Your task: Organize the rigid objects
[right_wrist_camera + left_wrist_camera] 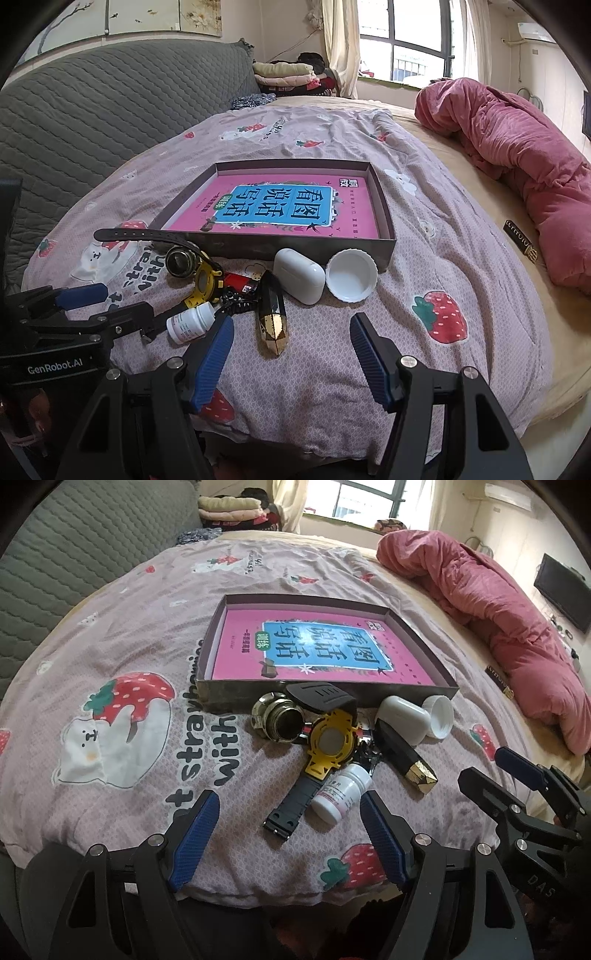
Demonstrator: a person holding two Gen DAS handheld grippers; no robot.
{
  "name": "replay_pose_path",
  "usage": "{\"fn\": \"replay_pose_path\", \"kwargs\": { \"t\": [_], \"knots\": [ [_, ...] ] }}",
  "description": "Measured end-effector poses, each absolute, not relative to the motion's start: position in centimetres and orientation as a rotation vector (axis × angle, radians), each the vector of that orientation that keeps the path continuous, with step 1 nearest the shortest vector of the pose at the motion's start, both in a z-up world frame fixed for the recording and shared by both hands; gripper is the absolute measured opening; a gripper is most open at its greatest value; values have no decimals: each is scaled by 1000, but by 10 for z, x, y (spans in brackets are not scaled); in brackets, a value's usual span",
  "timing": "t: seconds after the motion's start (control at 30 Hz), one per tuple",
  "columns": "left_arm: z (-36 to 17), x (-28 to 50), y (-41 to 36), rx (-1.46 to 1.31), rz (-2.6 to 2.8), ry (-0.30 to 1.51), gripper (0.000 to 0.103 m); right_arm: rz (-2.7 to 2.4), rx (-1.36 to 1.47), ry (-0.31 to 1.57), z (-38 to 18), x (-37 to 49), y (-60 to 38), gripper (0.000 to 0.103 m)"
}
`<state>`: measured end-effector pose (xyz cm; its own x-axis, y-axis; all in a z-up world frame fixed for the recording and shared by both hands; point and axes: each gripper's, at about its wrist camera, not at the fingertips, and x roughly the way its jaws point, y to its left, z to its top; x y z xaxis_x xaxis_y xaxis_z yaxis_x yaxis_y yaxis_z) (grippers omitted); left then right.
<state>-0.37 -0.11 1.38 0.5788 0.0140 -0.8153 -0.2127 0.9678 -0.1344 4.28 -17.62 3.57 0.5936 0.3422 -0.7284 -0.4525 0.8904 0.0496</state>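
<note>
A shallow box (384, 206) is set on the strawberry-print bedspread (443, 258), and a pink book (288, 206) lies flat inside it. Just outside its near wall a white case (299, 275), an upturned white cap (352, 275), a pill bottle (190, 323), a black-and-gold piece (273, 319) and a yellow watch (328, 744) are clustered. The left gripper (288, 836) and right gripper (291, 360) are held spread wide near the bedspread's near edge, nothing between their fingers.

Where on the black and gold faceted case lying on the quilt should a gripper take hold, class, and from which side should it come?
Grip the black and gold case across its black middle, coming down from above with a finger on each long side. It lies flat, gold end toward the right gripper, whose jaws stand open just short of it. The long sides look straight, while the gold tip tapers and would likely slip. The white earbud case sits close beside its far end.
</note>
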Motion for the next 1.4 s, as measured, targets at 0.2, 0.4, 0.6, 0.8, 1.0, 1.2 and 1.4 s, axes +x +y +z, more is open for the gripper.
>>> {"fn": "replay_pose_path", "kwargs": {
  "t": [0.2, 0.4, 0.6, 0.8, 1.0, 1.2, 1.4],
  "knots": [
    [12, -3, -5, -217, 125, 954, 79, 464, -148, 815, 35, 43, -176, 65],
    [12, -4, -9, -209, 112, 957, 79, 463, -148, 821, 34, 43, -175, 65],
    [12, -4, -14, -198, 99, 957, 79, 462, -141, 828, 33, 44, -176, 65],
    [11, -3, -16, -193, 90, 957, 79, 460, -139, 830, 33, 45, -178, 65],
    [10, -3, -16, -191, 85, 962, 79, 461, -139, 830, 33, 45, -178, 65],
    [10, -2, -18, -190, 78, 961, 79, 461, -138, 830, 34, 45, -178, 65],
    [8, -2, -19, -187, 69, 967, 79, 459, -139, 831, 33, 46, -178, 65]
  ]
}}
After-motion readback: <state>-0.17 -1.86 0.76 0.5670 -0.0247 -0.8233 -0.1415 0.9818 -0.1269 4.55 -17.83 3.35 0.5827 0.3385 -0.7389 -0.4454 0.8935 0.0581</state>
